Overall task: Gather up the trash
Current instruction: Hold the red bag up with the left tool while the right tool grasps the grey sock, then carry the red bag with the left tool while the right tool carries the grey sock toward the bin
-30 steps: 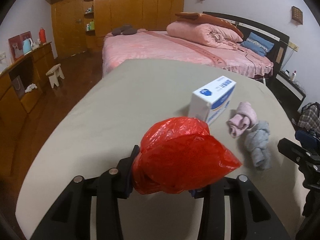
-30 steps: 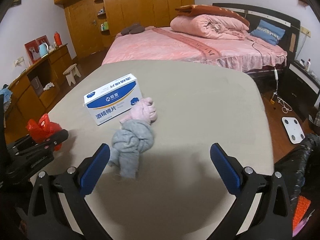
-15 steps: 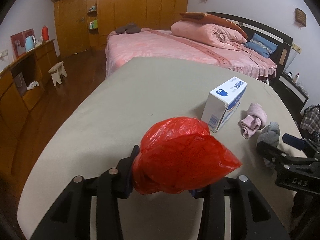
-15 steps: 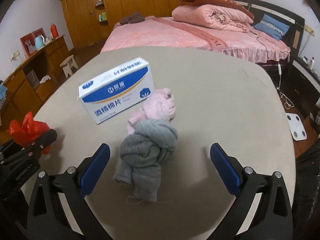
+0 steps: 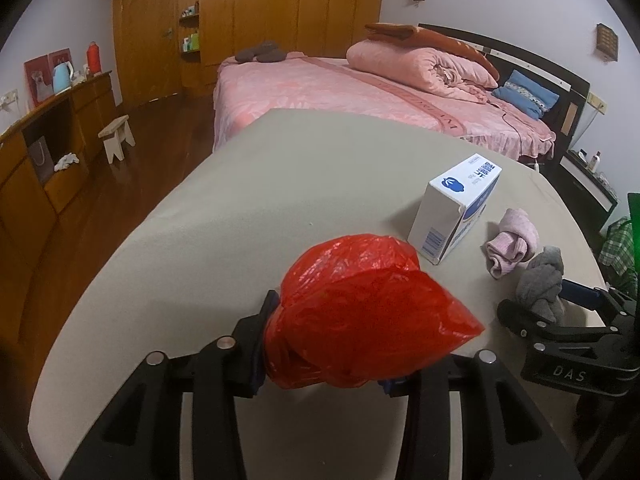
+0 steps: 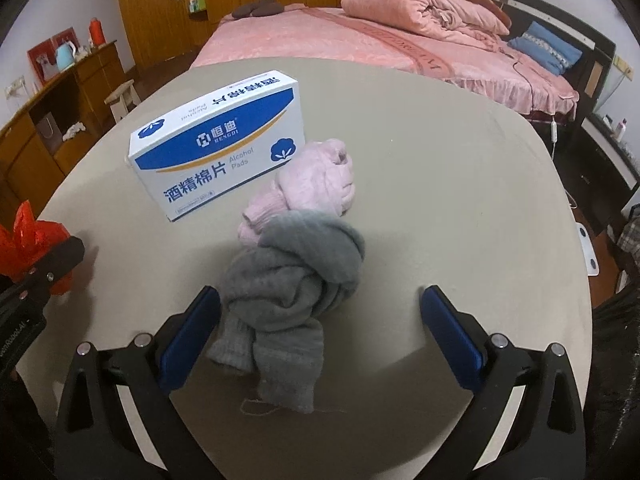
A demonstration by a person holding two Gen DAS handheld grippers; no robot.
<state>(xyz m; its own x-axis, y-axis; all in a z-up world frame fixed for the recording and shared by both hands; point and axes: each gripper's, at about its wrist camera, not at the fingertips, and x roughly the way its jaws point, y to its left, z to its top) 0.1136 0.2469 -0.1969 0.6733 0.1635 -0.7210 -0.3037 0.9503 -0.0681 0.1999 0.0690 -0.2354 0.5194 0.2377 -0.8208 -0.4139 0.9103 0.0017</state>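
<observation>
I see the beige table (image 6: pixel 440 160) carrying a white-and-blue alcohol pad box (image 6: pixel 224 140), with a pink sock (image 6: pixel 316 184) and grey knotted sock (image 6: pixel 292 280) beside it. My right gripper (image 6: pixel 320 328) stands wide, straddling the grey sock; my left gripper (image 5: pixel 324 344) clenches a red plastic bag (image 5: pixel 360 312).

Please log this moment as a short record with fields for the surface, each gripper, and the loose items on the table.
surface: beige table
left gripper: shut on red plastic bag
right gripper: open, blue pads either side of the grey sock bundle, not pressing it
pink sock bundle: touching the grey one on its far side
alcohol pads box: beside the pink bundle, toward the left gripper
background: bed with pink bedding
</observation>
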